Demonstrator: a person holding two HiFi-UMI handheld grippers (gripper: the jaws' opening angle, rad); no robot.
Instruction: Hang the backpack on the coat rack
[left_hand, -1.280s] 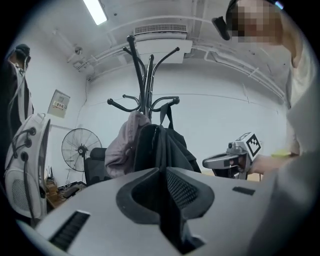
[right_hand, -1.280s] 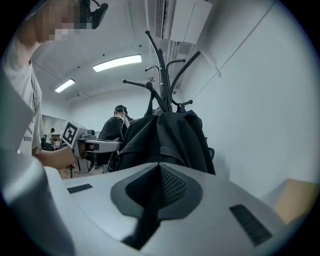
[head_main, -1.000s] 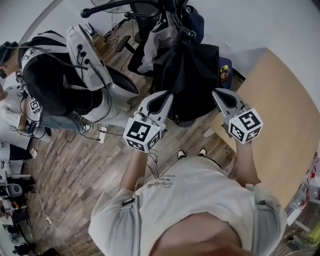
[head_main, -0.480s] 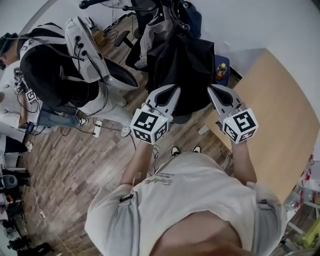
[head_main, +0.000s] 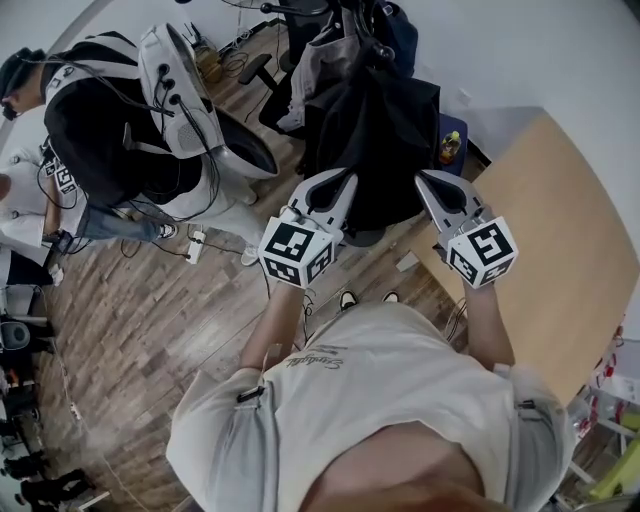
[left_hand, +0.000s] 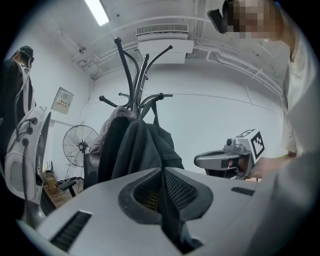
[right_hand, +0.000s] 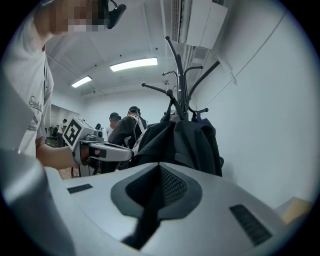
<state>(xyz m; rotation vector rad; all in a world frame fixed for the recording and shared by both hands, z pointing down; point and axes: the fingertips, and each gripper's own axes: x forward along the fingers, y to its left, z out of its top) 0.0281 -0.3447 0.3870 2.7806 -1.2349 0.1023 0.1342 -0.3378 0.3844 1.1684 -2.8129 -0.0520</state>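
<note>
The black backpack (head_main: 372, 130) hangs on the dark coat rack (head_main: 366, 45) among other dark and grey garments. It shows in the left gripper view (left_hand: 147, 147) below the rack's curved hooks (left_hand: 134, 75), and in the right gripper view (right_hand: 192, 142) under the hooks (right_hand: 177, 80). My left gripper (head_main: 345, 180) and right gripper (head_main: 424, 180) are held side by side just short of the backpack, without touching it. Both are shut and empty. Each jaw pair (left_hand: 162, 172) (right_hand: 160, 167) meets in a closed line.
A person in black wearing a white harness (head_main: 100, 130) stands at the left beside a white shell-like device (head_main: 180, 90). A wooden table (head_main: 560, 230) lies to the right, and an office chair (head_main: 275, 60) and a floor fan (left_hand: 80, 145) stand behind the rack. Cables lie on the wooden floor (head_main: 150, 330).
Both grippers stay shut in front of the rack and keep their place. Only the head view has shifted slightly.
</note>
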